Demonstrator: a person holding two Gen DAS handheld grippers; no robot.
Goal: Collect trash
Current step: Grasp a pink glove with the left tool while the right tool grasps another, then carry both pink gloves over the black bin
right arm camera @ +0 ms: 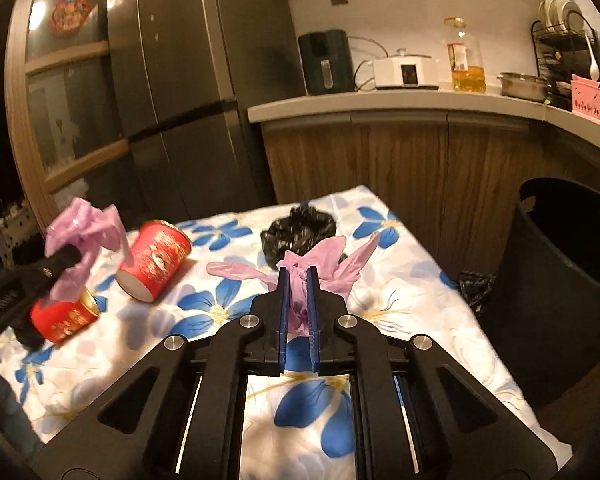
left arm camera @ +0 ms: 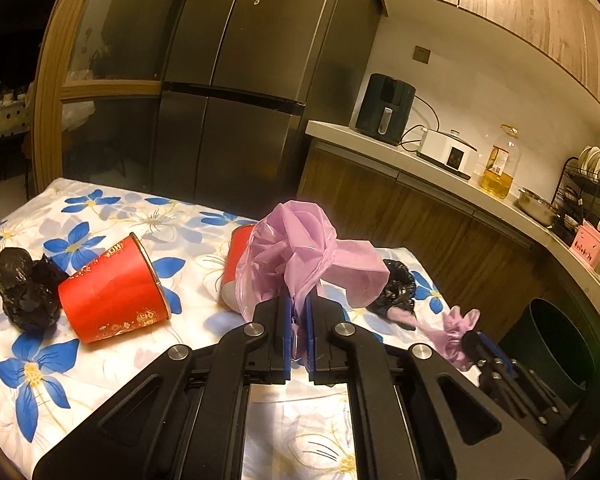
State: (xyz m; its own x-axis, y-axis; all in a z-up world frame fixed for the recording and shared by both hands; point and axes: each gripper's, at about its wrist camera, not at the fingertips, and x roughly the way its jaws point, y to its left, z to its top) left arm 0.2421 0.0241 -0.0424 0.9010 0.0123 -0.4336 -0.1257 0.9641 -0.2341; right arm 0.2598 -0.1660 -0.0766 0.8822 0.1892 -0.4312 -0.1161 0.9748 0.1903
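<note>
Both grippers, left [left arm camera: 299, 312] and right [right arm camera: 297, 292], pinched pink bag [left arm camera: 300, 240] tight. Best lifted together, carried gently to bin [right arm camera: 568, 264], no tearing.

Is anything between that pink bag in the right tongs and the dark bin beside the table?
Nothing visible. The pink bag is pinched in the right tongs; the bin stands open past the table's edge.

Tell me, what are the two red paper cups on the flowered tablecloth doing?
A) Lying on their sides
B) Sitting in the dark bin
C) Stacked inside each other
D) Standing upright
A: both red paper cups lie tipped over on the flowered tablecloth, apart from each other, their round ends facing sideways.
</note>
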